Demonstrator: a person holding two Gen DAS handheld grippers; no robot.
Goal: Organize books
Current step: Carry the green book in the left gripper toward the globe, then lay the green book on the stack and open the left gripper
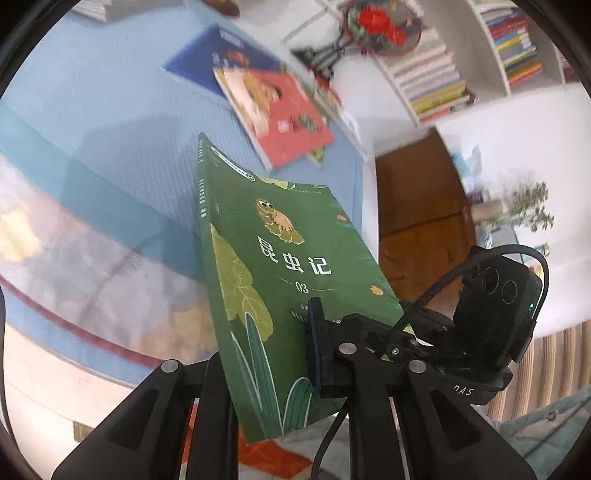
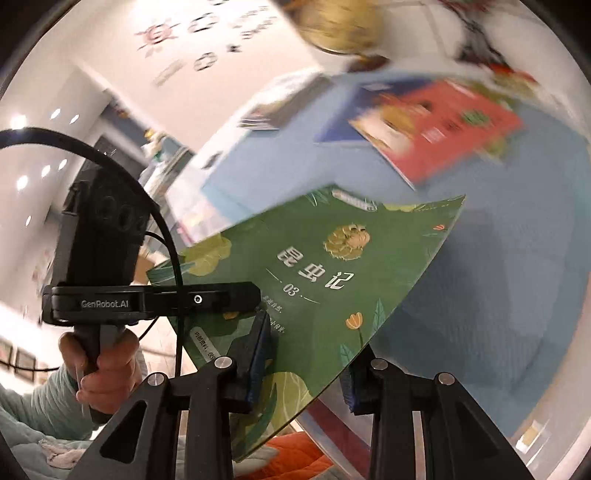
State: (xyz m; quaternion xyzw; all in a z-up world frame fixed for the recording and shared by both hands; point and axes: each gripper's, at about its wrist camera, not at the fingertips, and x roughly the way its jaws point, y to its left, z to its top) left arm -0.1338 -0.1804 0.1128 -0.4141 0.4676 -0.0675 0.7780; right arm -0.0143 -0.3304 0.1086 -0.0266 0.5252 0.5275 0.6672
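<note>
A green paperback with an insect drawing on its cover hangs tilted above the light blue surface. My left gripper is shut on its lower end, the blue pad pressing on the cover. The right gripper's black housing sits at the book's right edge. In the right wrist view the same green paperback runs between my right gripper's pads, which grip its lower corner. A hand holds the left gripper's handle.
A red book lies on a blue book further back on the blue surface. A white bookshelf with stacked books stands at the back right, beside a round fan with red flowers. More books lie beyond.
</note>
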